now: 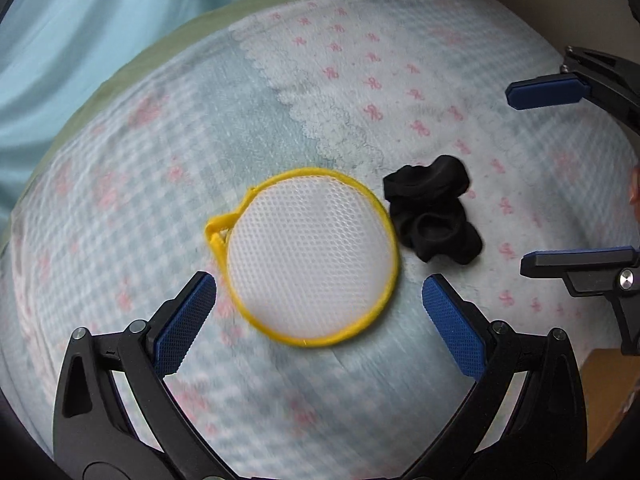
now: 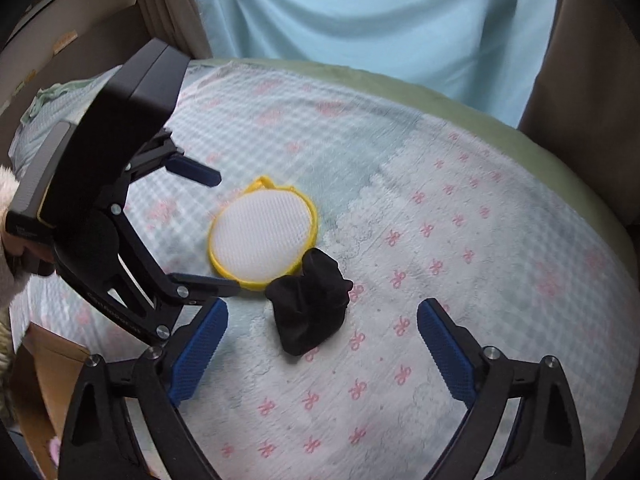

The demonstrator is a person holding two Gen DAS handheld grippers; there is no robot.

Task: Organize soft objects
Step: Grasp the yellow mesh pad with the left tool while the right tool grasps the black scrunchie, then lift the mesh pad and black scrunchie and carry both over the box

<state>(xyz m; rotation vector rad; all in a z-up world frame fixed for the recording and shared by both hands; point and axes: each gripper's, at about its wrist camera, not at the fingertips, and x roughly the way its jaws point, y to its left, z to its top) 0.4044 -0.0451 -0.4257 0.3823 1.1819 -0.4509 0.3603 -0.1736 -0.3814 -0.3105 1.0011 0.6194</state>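
Fingers (image 1: 188, 320) on the left gripper (image 1: 320, 312) are sitting wide apart with nothing between the pads, hovering over the near edge of the round mesh laundry bag (image 1: 312, 256) with its yellow rim. Same deal on the right gripper (image 2: 320, 352): spread wide, empty, black socks (image 2: 308, 304) lying just ahead of the tips on the bow-print blanket (image 2: 460, 280). Left wrist view is showing the socks sitting right beside the bag, touching its rim or nearly. Right wrist view is giving something extra: the whole left gripper body from the side, plus a bit of the person's hand (image 2: 8, 232) at the frame edge. Everything's blurry, so I can't tell how many socks are bunched there.
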